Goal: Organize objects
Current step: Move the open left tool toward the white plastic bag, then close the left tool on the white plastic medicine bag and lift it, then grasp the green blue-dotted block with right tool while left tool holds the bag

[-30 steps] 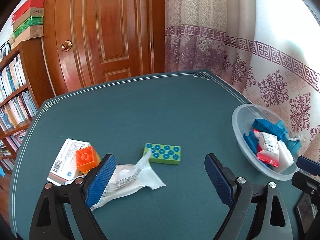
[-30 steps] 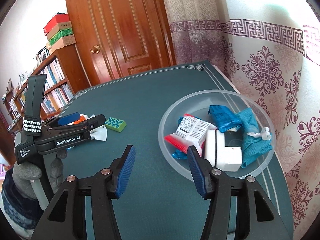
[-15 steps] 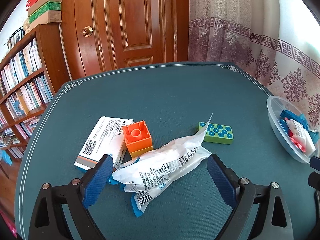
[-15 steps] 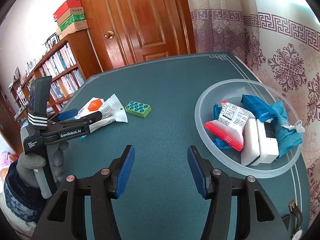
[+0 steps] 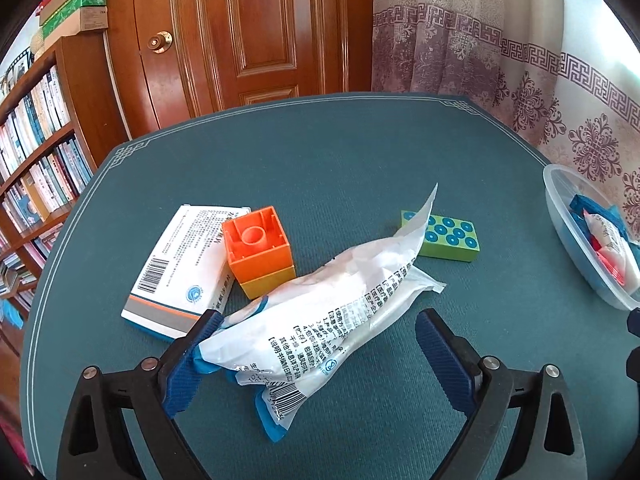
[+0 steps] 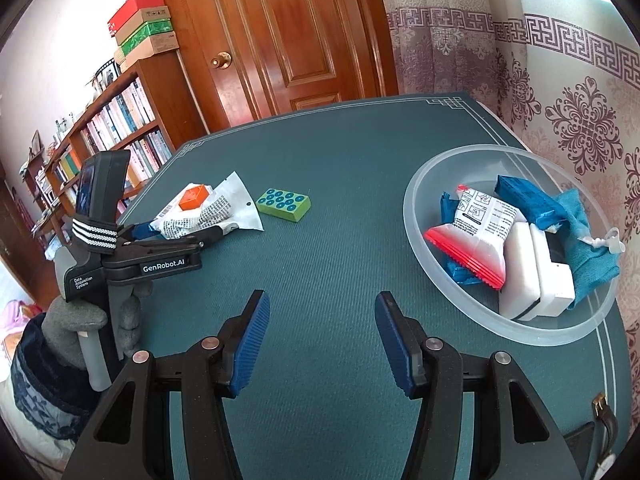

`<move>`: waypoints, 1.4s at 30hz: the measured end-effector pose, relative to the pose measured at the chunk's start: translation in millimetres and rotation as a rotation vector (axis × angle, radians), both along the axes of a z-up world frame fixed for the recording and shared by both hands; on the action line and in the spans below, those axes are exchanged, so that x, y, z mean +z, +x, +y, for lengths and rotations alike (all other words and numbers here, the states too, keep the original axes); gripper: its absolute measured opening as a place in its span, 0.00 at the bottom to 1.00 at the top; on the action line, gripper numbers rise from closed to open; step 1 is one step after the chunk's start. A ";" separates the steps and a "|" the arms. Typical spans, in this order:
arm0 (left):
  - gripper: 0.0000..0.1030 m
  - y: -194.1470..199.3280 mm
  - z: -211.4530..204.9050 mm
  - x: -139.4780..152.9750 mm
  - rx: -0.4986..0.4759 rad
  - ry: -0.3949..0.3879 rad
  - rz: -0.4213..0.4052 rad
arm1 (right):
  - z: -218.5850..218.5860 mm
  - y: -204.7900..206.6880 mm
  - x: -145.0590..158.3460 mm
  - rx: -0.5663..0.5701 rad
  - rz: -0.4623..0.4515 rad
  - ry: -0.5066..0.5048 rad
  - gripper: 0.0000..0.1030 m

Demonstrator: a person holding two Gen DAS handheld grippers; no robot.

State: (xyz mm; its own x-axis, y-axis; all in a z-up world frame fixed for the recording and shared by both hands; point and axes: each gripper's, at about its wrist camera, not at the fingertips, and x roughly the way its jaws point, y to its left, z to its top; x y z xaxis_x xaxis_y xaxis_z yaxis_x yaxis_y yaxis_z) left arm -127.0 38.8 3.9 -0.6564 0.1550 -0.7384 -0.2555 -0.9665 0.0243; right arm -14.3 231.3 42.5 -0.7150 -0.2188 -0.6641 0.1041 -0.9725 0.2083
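A white printed plastic packet (image 5: 320, 304) lies on the green table, its near end between the fingers of my open left gripper (image 5: 316, 356); the left pad (image 5: 188, 364) touches it. Behind it are an orange block (image 5: 258, 246) on a yellow one, a white medicine box (image 5: 180, 268) and a green studded brick (image 5: 448, 236). The right wrist view shows the packet (image 6: 208, 216), the brick (image 6: 284, 204) and the left gripper (image 6: 176, 236). My right gripper (image 6: 320, 340) is open and empty above bare table, left of the clear bowl (image 6: 416, 240).
The clear bowl (image 5: 560, 216) at the table's right edge holds a red-edged packet (image 6: 476, 236), a white box (image 6: 536, 276) and blue cloth (image 6: 580, 224). A bookshelf (image 6: 120, 136) and wooden door (image 5: 256, 36) stand beyond the table. A curtain (image 5: 460, 28) hangs at the right.
My left gripper has swung left and moved forward over the packet, which now lies between its fingers. The right gripper has drawn back a little from the bowl.
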 end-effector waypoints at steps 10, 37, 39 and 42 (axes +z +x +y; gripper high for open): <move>0.95 26.0 20.1 5.0 -0.140 0.119 -0.115 | -0.7 -0.9 -2.4 0.004 -0.002 -0.001 0.55; 0.46 22.3 3.5 14.9 -0.005 0.065 -0.008 | -37.0 -82.5 -12.6 0.059 -0.093 0.018 0.55; 0.46 26.7 -5.7 18.6 0.020 0.074 0.002 | -42.1 -96.3 -15.6 0.058 -0.106 0.010 0.55; 0.46 32.4 -18.8 23.8 0.056 0.093 0.018 | -51.1 -117.0 -21.5 0.063 -0.121 -0.014 0.55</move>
